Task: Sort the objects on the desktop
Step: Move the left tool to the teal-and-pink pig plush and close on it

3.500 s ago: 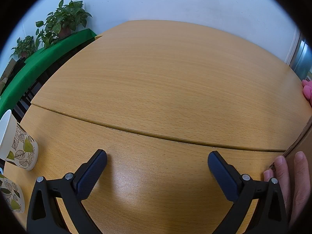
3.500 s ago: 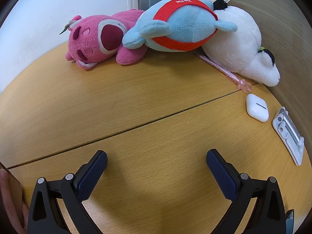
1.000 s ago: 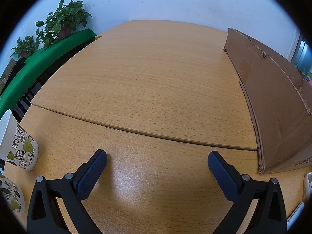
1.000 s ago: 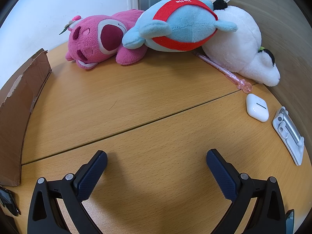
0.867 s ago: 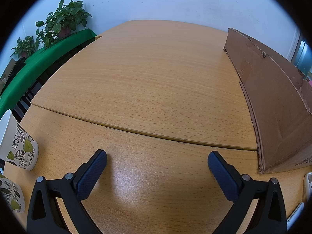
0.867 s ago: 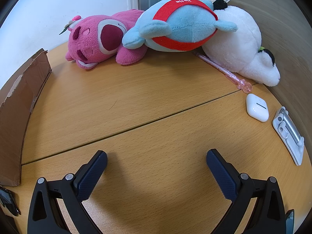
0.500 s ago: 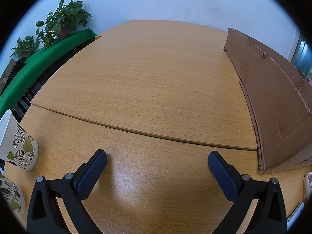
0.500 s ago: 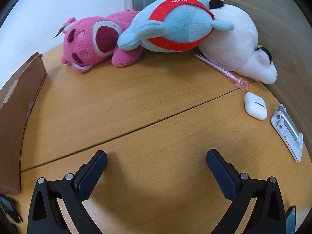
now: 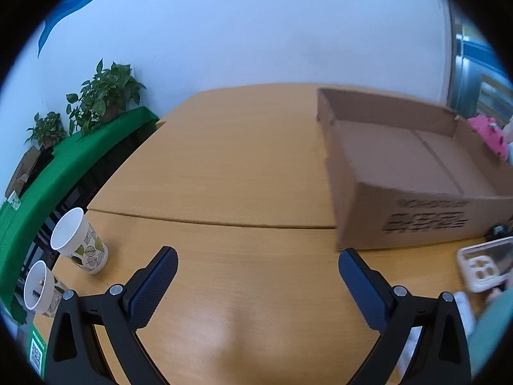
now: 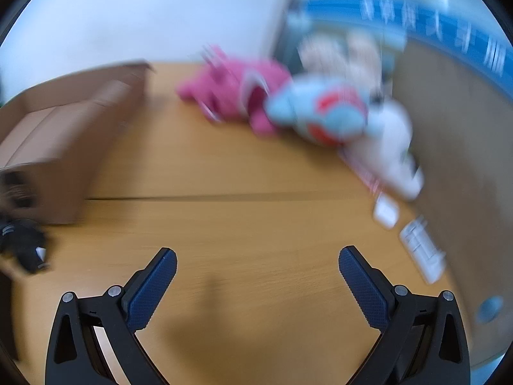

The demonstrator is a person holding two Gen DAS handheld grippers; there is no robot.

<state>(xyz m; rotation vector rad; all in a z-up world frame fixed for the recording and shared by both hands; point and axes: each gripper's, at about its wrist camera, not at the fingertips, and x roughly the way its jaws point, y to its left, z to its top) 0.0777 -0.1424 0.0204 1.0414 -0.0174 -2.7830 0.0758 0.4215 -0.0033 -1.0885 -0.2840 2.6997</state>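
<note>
Left wrist view, left to right: potted plants on a green-covered ledge at far left; two leaf-print paper cups, one upright beside the table's left edge and a second nearer, just beside it; wooden table with a seam running across; left gripper, jaws spread wide with nothing between them, above bare table; open cardboard box at right, inside bare, printed near wall facing the camera; a white tray-like item near right, just in front of the box, detail blurred. Right wrist view, heavily blurred, left to right: black object on the table at near left, kind not discernible; the cardboard box at far left; right gripper, jaws spread wide, holding nothing, above bare table; pink plush toy far centre, touching a blue-and-red plush toy, which lies against a white plush toy; small white case near right; white flat item just beyond it, close to the right-hand panel.
</note>
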